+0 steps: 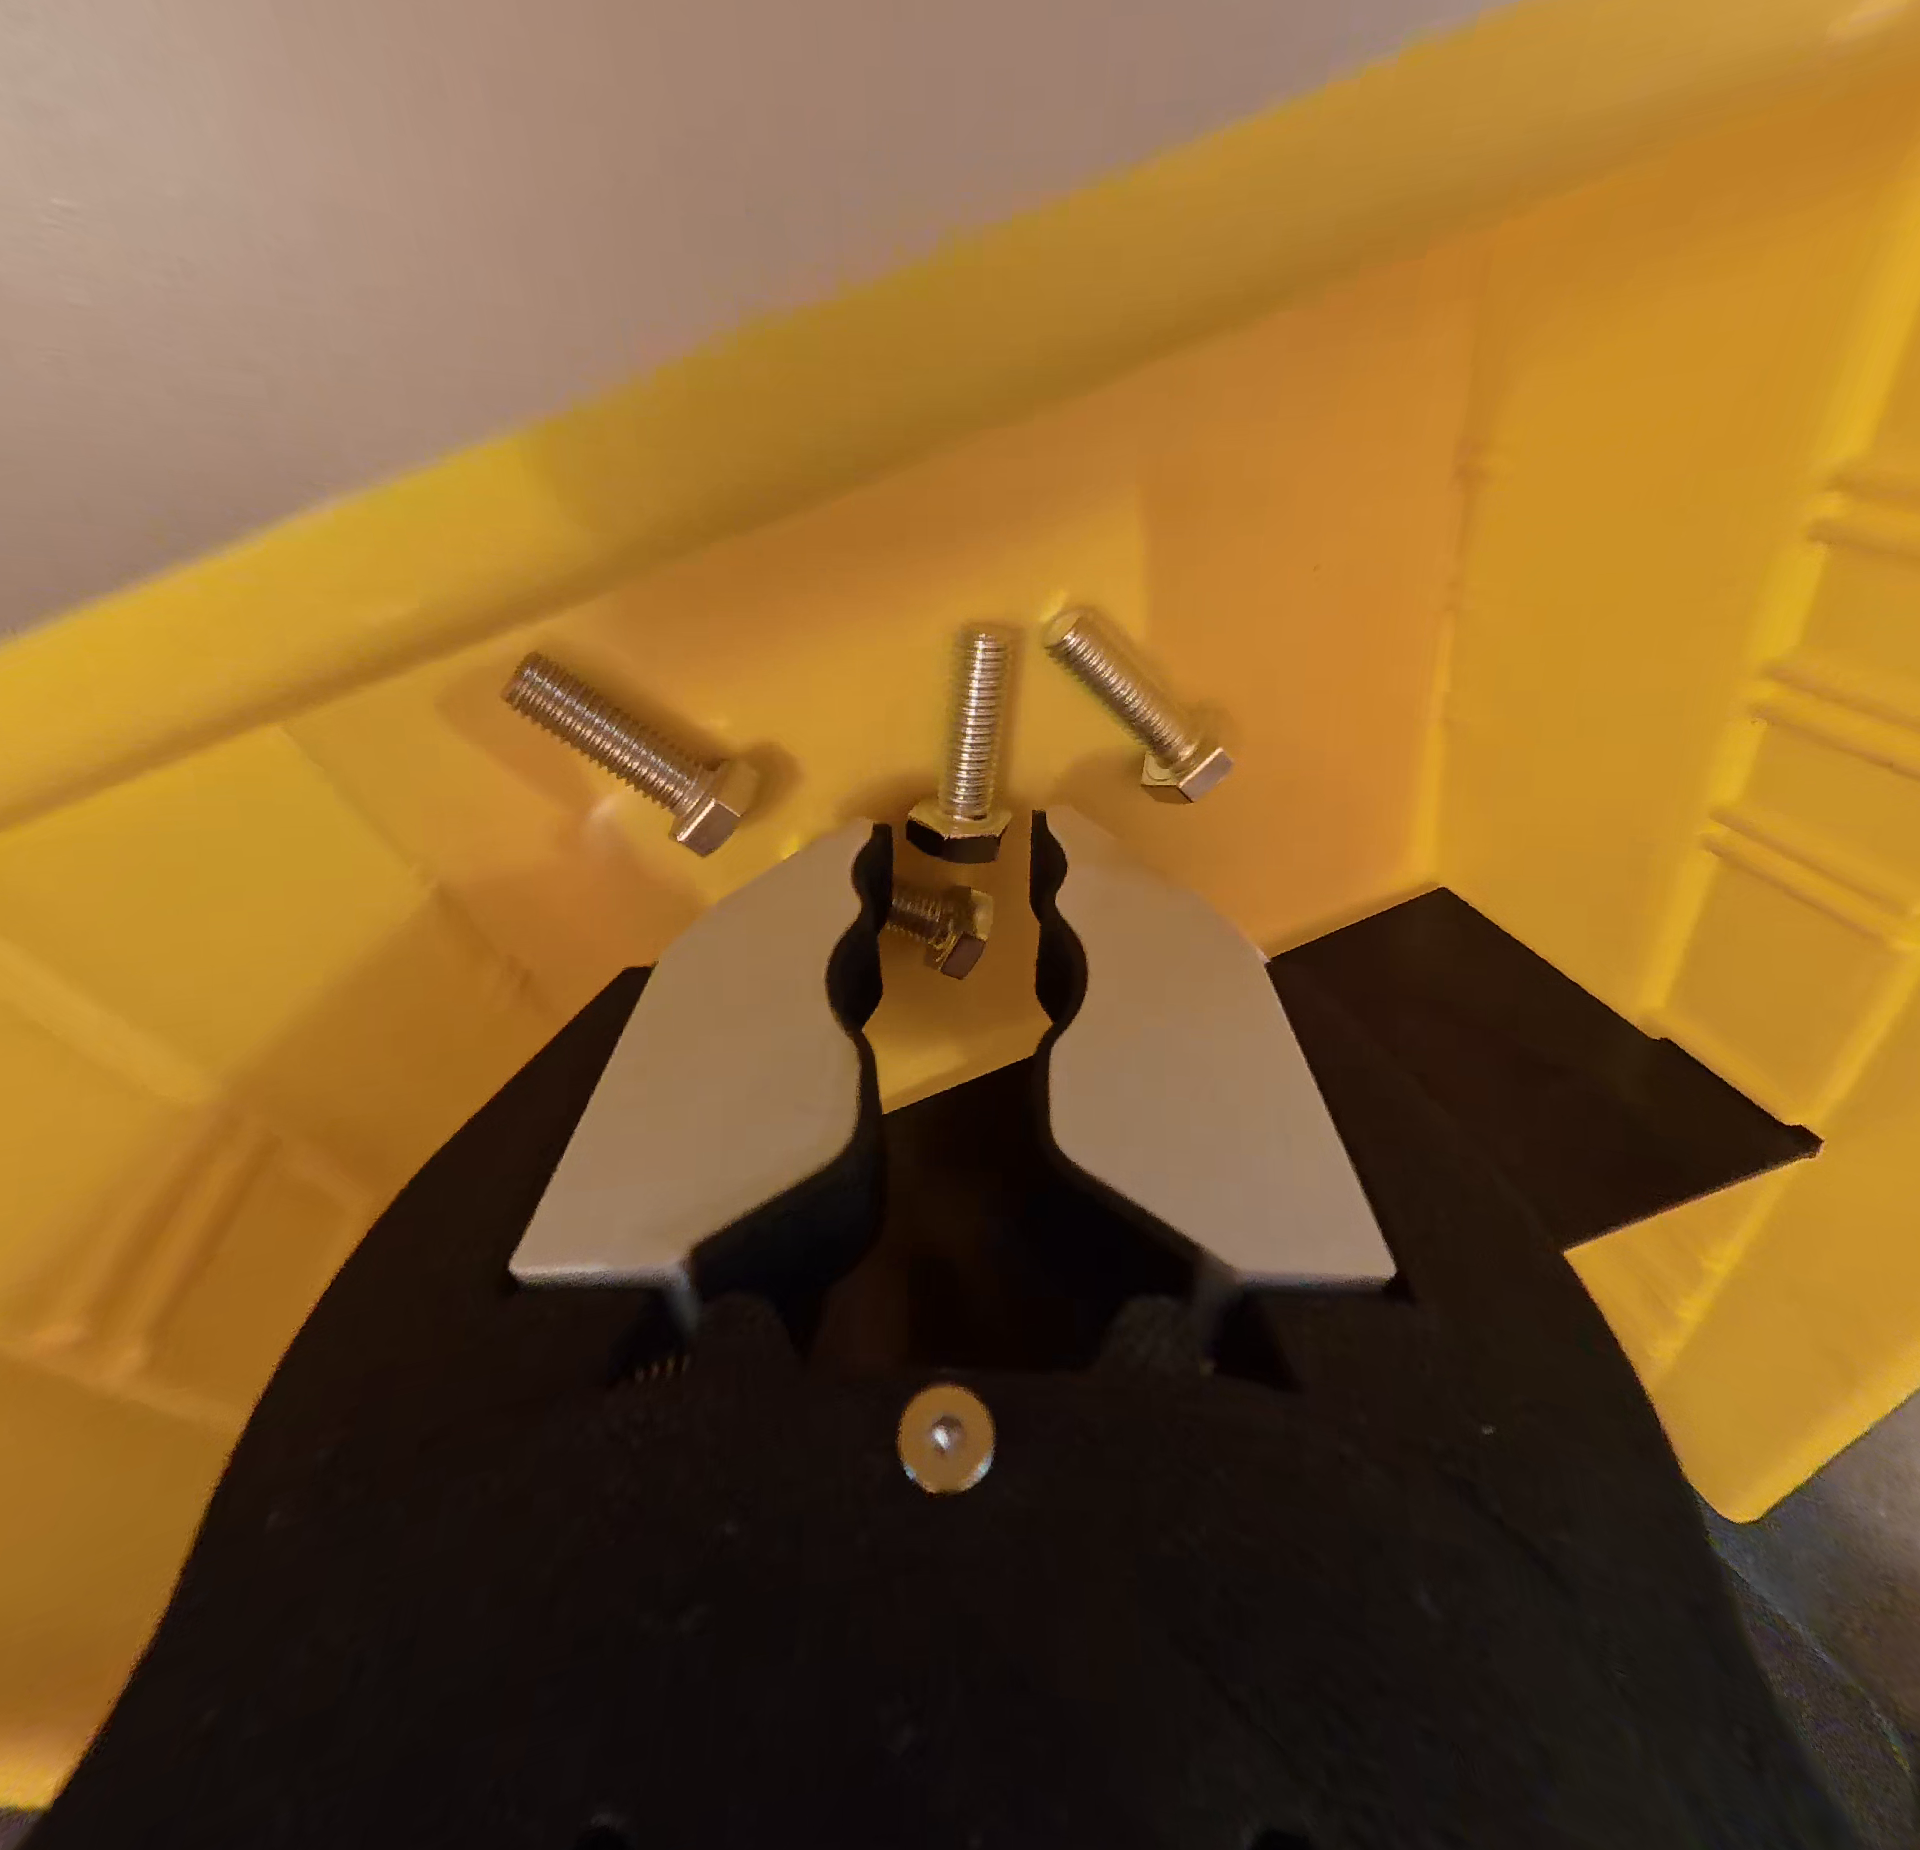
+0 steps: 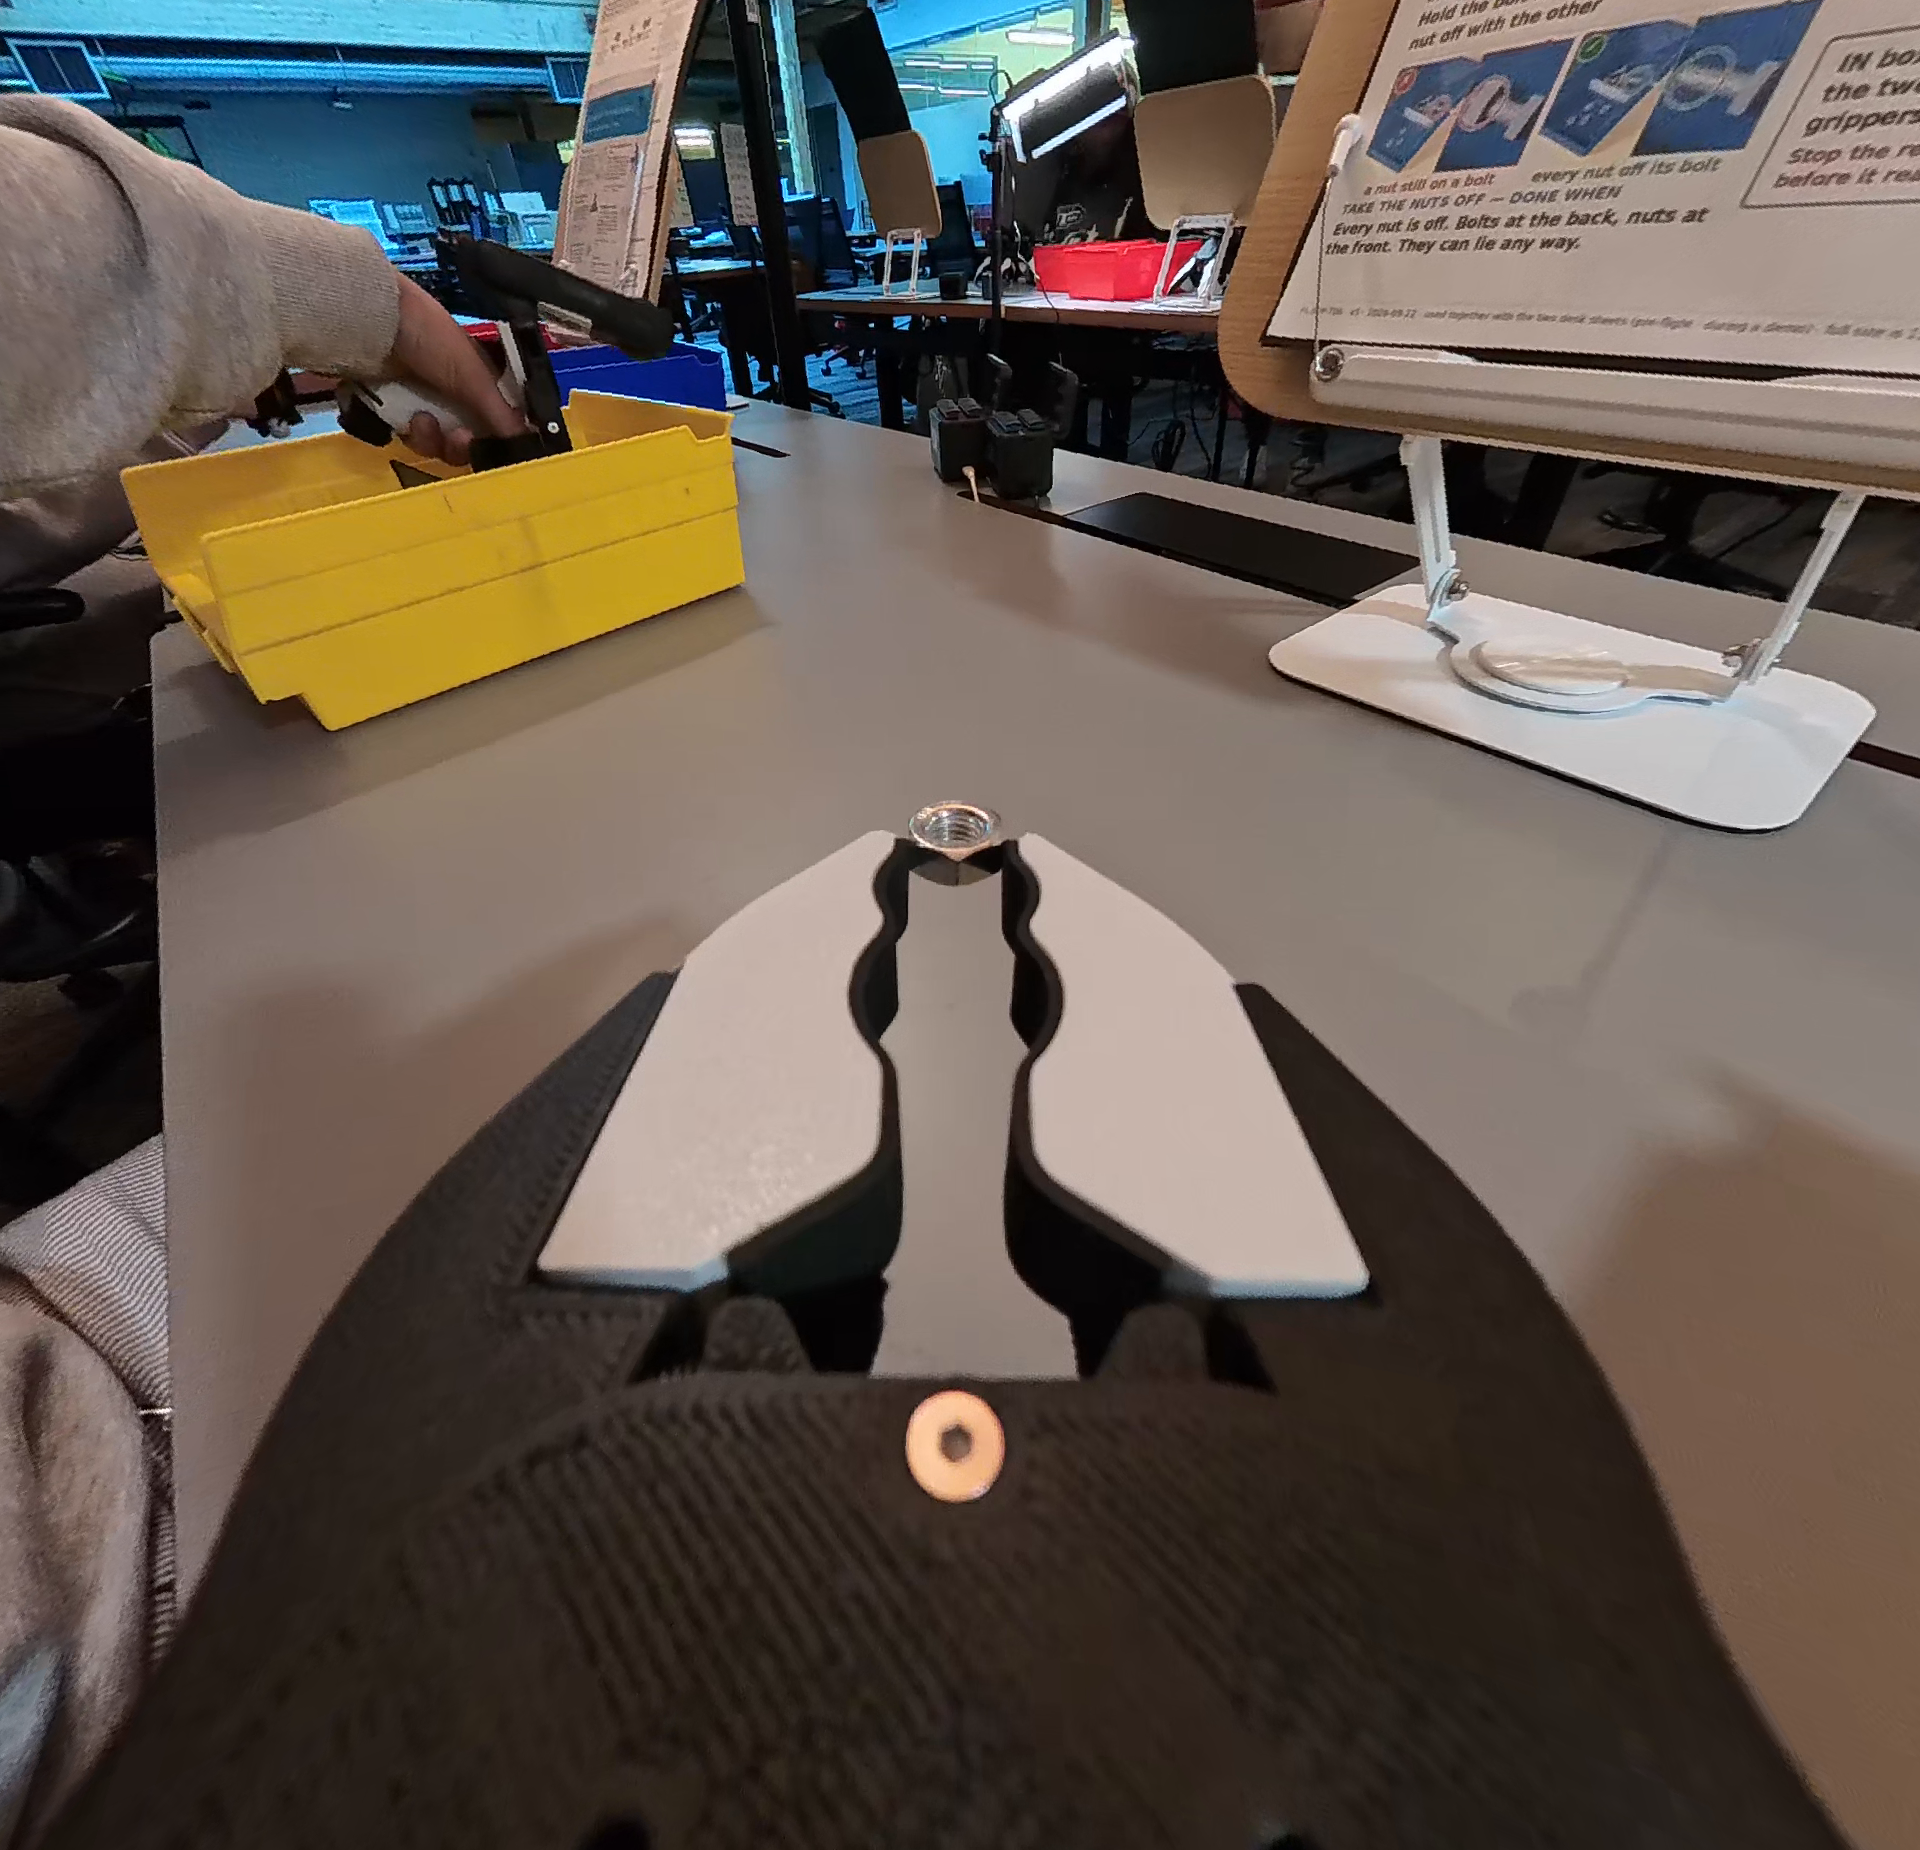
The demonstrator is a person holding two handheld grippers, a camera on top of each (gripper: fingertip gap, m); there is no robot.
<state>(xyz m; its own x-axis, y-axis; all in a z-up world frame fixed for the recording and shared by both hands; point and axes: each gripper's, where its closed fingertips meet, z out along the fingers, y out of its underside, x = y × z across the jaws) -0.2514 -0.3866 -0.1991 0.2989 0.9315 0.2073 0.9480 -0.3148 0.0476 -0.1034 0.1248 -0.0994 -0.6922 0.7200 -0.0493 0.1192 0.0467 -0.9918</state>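
My left gripper [image 1: 961, 829] reaches into a yellow bin [image 1: 1299, 512]. Its jaws stand slightly apart around the hex head of a silver bolt [image 1: 975, 720], with small gaps on both sides. The bolt's thread points away from me. A second bolt [image 1: 940, 933] lies lower between the fingers. Two more bolts lie at the left [image 1: 623, 751] and at the right [image 1: 1138, 699]. My right gripper [image 2: 951, 850] is shut on a silver hex nut [image 2: 954, 836] above the grey table [image 2: 1039, 657]. The yellow bin [image 2: 468, 564] and the left gripper [image 2: 509, 418] show far left there.
A black divider [image 1: 1507, 1052] crosses the bin to the right of my left fingers. A white stand [image 2: 1558, 699] carrying a printed sheet is at the table's right. A blue bin [image 2: 644, 372] sits behind the yellow one. A sleeved arm [image 2: 156, 273] reaches over the bin. About 55 cm separates my left fingertips from my right.
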